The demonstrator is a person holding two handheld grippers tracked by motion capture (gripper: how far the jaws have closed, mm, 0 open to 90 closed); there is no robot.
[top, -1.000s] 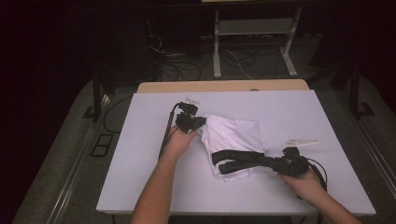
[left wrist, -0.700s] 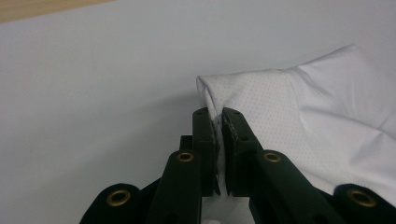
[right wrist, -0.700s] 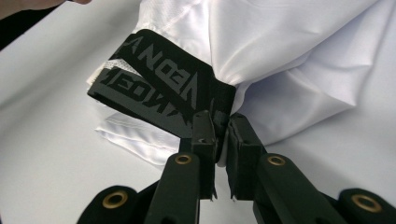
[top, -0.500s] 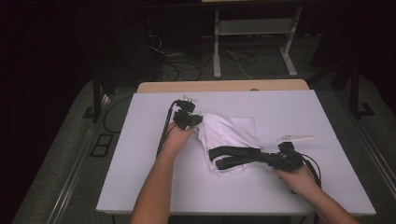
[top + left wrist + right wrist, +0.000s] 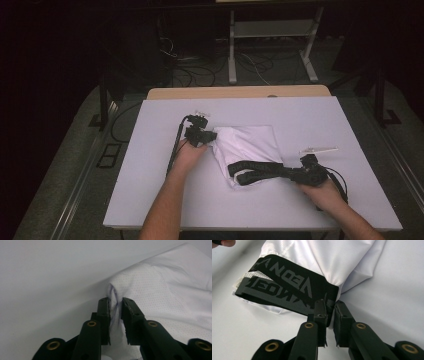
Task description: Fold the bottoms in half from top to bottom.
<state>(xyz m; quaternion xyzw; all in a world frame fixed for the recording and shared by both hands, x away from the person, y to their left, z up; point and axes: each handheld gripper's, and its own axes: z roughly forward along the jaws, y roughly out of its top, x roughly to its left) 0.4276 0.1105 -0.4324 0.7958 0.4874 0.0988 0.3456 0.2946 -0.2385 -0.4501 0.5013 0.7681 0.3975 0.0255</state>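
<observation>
White perforated mesh garment (image 5: 250, 145), black lettered elastic waistband (image 5: 260, 171), on smooth table (image 5: 150, 200). Left gripper (image 5: 115, 305) fingers just easing apart, fabric fold between; right gripper (image 5: 330, 307) fingers narrow, pinching waistband end.

White perforated mesh cloth garment (image 5: 160, 297) with a matt black elastic waistband (image 5: 294, 286).

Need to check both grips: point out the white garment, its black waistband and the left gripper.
white garment (image 5: 252, 142), high view, flat middle of the fabric.
black waistband (image 5: 294, 286), right gripper view, lettered upper band.
left gripper (image 5: 115, 305), left gripper view, between its fingertips.
</observation>
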